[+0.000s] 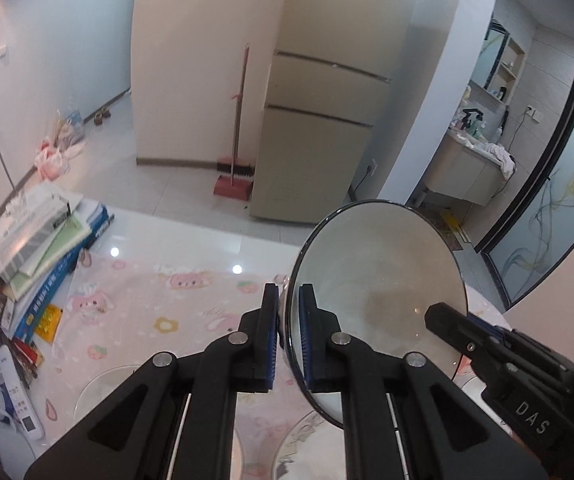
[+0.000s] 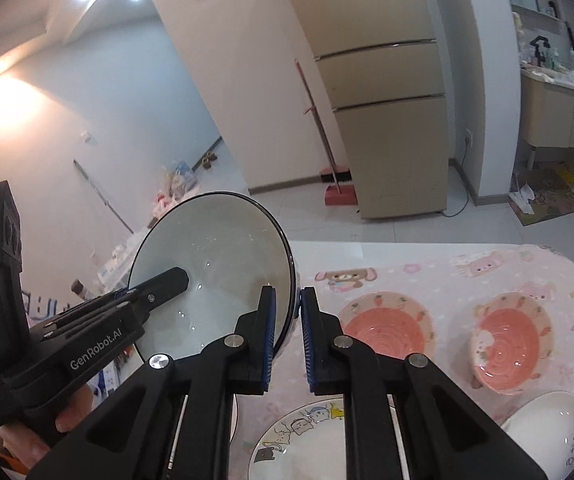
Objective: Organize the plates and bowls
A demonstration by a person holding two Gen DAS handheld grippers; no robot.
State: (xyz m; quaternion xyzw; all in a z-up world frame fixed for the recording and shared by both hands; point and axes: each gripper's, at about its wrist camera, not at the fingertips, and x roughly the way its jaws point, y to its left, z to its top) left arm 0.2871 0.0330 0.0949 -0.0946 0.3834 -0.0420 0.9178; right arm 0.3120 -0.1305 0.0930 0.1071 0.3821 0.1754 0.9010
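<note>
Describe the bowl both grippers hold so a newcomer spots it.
Above the pink cartoon tablecloth, it is the big bowl with a white inside and dark rim, clamped by both grippers. The two small bowls beyond are pink inside and rest on the cloth.

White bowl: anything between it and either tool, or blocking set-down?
No gap: left tool and right tool both clamp the rim of the white bowl, opposite sides. The table nearby holds a cartoon plate and two pink bowls, so set-down room looks tight.

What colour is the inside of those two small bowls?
Coral pink with a carrot-patterned rim: small bowls, clearest in the right wrist view.
</note>
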